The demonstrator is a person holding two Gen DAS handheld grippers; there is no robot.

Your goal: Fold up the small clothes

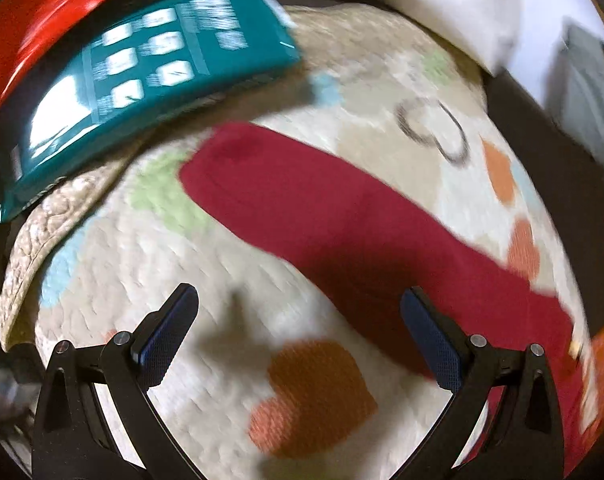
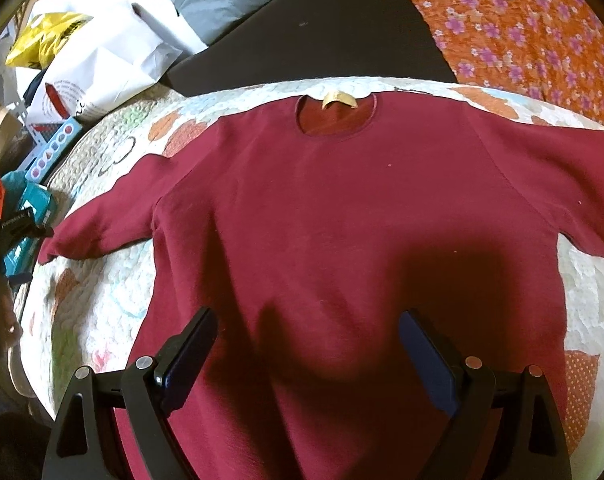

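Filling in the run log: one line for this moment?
stage: pre-fold | maroon sweater: flat on quilt, sleeves spread | left claw: open, near sleeve | right claw: open over hem

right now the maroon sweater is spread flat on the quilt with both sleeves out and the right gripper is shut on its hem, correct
Not quite. The right gripper is open, its jaws apart above the maroon sweater and holding nothing, as the right wrist view shows. The sweater does lie spread on the quilt, both sleeves out.

L gripper [image 1: 299, 304] & R gripper [image 2: 308, 326]: jaws wide apart, nothing held.
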